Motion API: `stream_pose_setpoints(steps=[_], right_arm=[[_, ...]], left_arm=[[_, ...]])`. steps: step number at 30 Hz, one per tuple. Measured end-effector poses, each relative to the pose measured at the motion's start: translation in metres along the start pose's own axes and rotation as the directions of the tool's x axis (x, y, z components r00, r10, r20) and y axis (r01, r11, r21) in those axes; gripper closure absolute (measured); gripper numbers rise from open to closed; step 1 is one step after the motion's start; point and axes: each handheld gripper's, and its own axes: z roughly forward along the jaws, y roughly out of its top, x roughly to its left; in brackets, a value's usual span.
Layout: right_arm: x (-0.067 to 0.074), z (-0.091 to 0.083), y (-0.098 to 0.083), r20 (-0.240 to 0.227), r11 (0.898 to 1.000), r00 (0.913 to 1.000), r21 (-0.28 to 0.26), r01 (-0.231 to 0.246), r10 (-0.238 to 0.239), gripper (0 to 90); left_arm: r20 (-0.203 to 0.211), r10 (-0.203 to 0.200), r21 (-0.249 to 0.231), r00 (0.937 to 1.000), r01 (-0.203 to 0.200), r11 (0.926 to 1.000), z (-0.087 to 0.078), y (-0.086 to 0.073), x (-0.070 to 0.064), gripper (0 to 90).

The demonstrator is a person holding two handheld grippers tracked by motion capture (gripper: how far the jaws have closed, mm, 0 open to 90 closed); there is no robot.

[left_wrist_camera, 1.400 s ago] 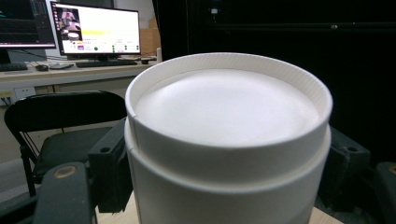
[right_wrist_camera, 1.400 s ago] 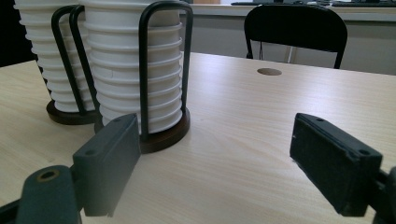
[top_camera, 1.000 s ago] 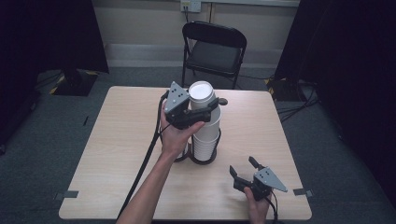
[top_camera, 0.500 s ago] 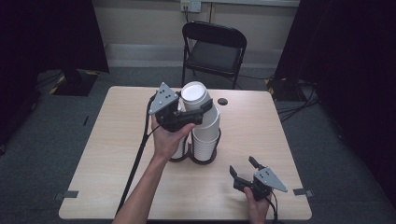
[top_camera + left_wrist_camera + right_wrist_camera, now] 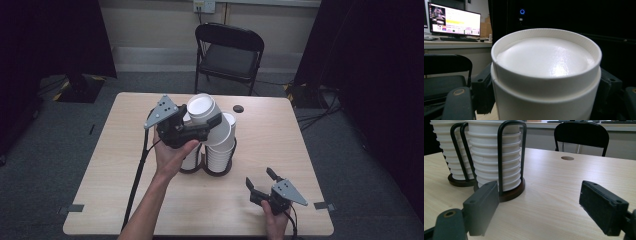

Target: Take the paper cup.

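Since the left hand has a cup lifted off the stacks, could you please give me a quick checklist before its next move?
1. Left gripper shut on the white cup: ok.
2. Cup lifted free of the stacks: ok.
3. Only one cup taken: cannot tell.
4. Cup stacks upright in their black wire holders: ok.
5. Right gripper open, apart from the holders: ok.
6. Bare table for setting the cup down: ok.

Left gripper (image 5: 202, 120) raised over table centre, forearm reaching in from the bottom edge, jaws clamped on both sides of a white cup (image 5: 544, 75), bottom facing its camera. Right gripper (image 5: 262, 181) low near the front right corner, jaws spread wide, nothing between them.
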Motion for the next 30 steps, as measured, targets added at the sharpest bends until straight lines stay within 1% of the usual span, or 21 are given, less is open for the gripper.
stream_pose_setpoints(steps=[1, 2, 3, 4, 5, 9, 11, 14, 17, 18, 20, 21, 22, 25, 28, 30], right_arm=[[0.0, 0.0, 0.0, -0.002, 1.0, 1.0, 0.001, 0.0, 0.0, 15.8], [0.0, 0.0, 0.0, -0.001, 1.0, 1.0, 0.0, 0.001, -0.001, 15.8], [0.0, 0.0, 0.0, -0.002, 1.0, 1.0, 0.001, 0.0, 0.0, 15.8], [0.0, 0.0, 0.0, -0.002, 1.0, 1.0, 0.001, 0.0, 0.0, 15.8], [0.0, 0.0, 0.0, -0.001, 1.0, 1.0, 0.0, 0.001, -0.001, 15.7], [0.0, 0.0, 0.0, 0.0, 1.0, 1.0, -0.001, 0.002, -0.002, 15.8], [0.0, 0.0, 0.0, 0.0, 1.0, 1.0, -0.001, 0.003, -0.003, 15.7], [0.0, 0.0, 0.0, 0.001, 1.0, 1.0, -0.001, 0.004, -0.004, 15.7], [0.001, 0.0, 0.0, 0.004, 1.0, 1.0, -0.003, 0.006, -0.006, 15.7], [0.001, 0.0, 0.0, 0.005, 1.0, 1.0, -0.005, 0.007, -0.007, 15.7], [0.001, -0.001, 0.0, 0.01, 1.0, 0.9999, -0.009, 0.008, -0.007, 15.7], [0.001, -0.001, 0.0, 0.012, 1.0, 0.9999, -0.011, 0.007, -0.007, 15.7], [0.001, -0.001, 0.0, 0.012, 1.0, 0.9999, -0.011, 0.007, -0.007, 15.7], [0.002, -0.001, 0.0, 0.017, 1.0, 0.9998, -0.014, 0.012, -0.012, 15.7], [0.006, 0.0, 0.0, 0.002, 1.0, 0.9999, -0.005, 0.015, -0.015, 15.5], [0.011, 0.001, 0.0, -0.016, 1.0, 0.9997, -0.003, 0.018, -0.018, 15.3]], left_arm=[[0.015, -0.007, -0.002, 0.9999, 0.007, 1.0, -0.001, -0.001, 0.0, 21.9], [0.02, -0.01, -0.001, 0.9997, 0.01, 0.9999, -0.003, -0.001, 0.0, 21.9], [0.019, 0.001, 0.001, 0.9998, -0.001, 1.0, -0.004, -0.002, -0.001, 22.0], [0.024, 0.0, 0.002, 0.9997, 0.0, 1.0, -0.005, -0.003, -0.001, 21.9], [0.04, -0.002, 0.008, 0.9992, 0.001, 1.0, -0.006, -0.004, -0.001, 21.9], [0.063, -0.006, 0.018, 0.998, 0.004, 0.9998, -0.014, -0.008, -0.002, 21.9], [0.056, 0.0, 0.016, 0.9984, 0.0, 0.9999, -0.017, -0.011, -0.003, 21.9], [0.048, -0.006, 0.01, 0.9988, 0.006, 0.9999, -0.022, -0.019, -0.004, 21.9], [0.043, -0.002, 0.023, 0.9991, 0.001, 0.9997, -0.024, -0.028, -0.007, 22.0], [0.045, -0.006, 0.028, 0.999, 0.005, 0.9996, -0.024, -0.03, -0.008, 21.9], [0.036, -0.007, 0.039, 0.9993, 0.006, 0.9992, -0.025, -0.035, -0.008, 22.0], [0.04, -0.018, 0.044, 0.999, 0.016, 0.9989, -0.025, -0.037, -0.008, 22.0], [0.038, -0.021, 0.05, 0.999, 0.019, 0.9985, -0.026, -0.039, -0.008, 22.1], [0.034, -0.051, 0.067, 0.9981, 0.049, 0.9966, -0.029, -0.044, -0.006, 22.1], [0.024, -0.075, 0.074, 0.9969, 0.073, 0.9946, -0.032, -0.049, -0.005, 22.2], [0.017, -0.09, 0.08, 0.9958, 0.089, 0.9928, -0.035, -0.054, -0.004, 22.2]])
